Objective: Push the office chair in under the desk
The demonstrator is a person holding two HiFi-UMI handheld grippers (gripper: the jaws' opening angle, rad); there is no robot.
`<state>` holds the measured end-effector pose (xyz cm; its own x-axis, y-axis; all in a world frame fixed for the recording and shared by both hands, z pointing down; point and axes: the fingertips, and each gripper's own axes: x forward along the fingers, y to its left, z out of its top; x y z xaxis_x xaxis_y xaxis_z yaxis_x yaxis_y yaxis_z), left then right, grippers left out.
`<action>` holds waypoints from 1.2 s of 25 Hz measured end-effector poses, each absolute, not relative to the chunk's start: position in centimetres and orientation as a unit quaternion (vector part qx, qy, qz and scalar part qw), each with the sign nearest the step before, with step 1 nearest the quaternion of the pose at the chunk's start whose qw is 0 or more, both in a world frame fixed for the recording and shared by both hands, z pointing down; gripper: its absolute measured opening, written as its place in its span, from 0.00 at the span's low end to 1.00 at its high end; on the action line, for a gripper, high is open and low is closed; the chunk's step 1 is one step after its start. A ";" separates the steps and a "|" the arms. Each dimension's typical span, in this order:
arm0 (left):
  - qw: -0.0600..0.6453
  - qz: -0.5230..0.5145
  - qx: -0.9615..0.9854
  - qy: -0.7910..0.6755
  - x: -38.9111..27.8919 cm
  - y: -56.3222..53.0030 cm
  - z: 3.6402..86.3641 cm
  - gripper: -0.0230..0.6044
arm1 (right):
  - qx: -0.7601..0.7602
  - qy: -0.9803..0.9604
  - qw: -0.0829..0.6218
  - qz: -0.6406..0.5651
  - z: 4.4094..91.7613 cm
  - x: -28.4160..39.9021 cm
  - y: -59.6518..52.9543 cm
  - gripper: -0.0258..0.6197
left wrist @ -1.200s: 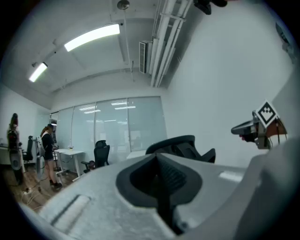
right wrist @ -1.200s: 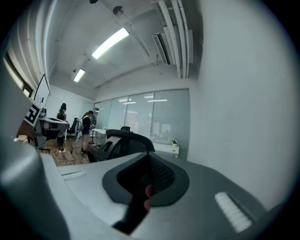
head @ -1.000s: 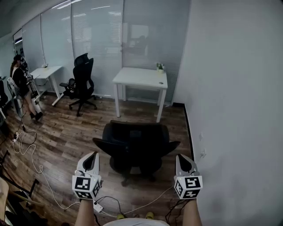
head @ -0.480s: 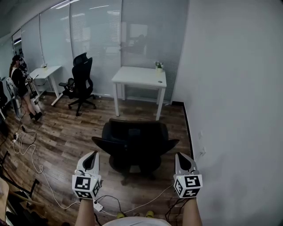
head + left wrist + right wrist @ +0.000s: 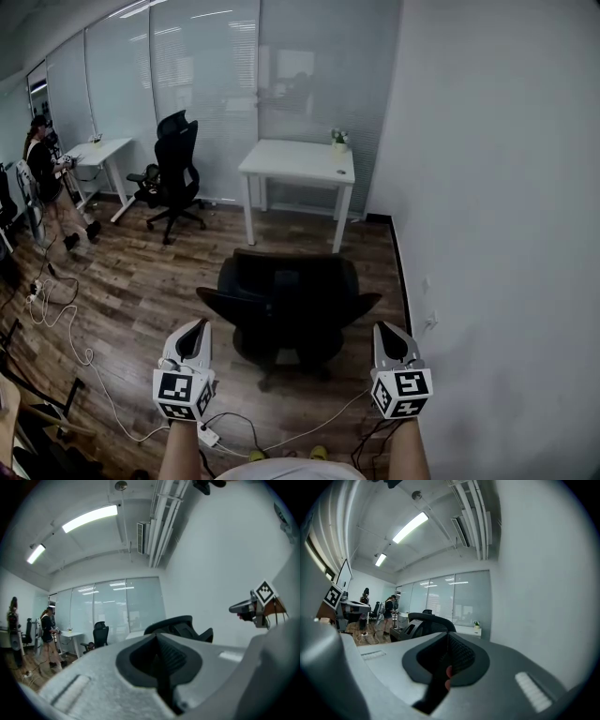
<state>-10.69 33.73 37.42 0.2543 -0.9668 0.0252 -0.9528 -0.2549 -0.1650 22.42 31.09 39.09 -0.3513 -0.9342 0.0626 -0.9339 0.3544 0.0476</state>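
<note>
So: glossy dark wood-plank floor. Rectangular white desk at the far wall. Black curved-back office chair stands nearer, apart from the desk. Grey left gripper and right gripper hover near the chair, jaws fully closed, holding nothing.

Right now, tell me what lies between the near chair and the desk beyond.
Only bare wood floor between chair and desk; head view shows it.
</note>
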 end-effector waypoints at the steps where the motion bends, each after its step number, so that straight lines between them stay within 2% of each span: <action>1: 0.057 -0.061 -0.791 0.606 -10.6 33.8 37.4 0.03 | 0.567 -0.823 0.038 -0.001 39.0 22.4 31.1 0.05; 7: 0.050 -0.065 -0.793 0.604 -11.0 33.9 37.8 0.11 | 0.561 -0.827 0.032 -0.004 39.1 21.9 31.4 0.07; 19: 0.043 -0.067 -0.801 0.594 -10.4 33.8 38.1 0.22 | 0.546 -0.837 0.041 -0.003 39.7 21.8 31.2 0.28; 30: 0.042 -0.077 -0.802 0.591 -7.8 33.4 38.4 0.24 | 0.527 -0.848 0.052 -0.010 40.3 23.3 30.5 0.29</action>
<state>-7.79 33.42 38.41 0.2889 -0.9545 0.0738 -0.9415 -0.2973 -0.1589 23.31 30.55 40.30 -0.4394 -0.8950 0.0771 -0.8928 0.4446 0.0723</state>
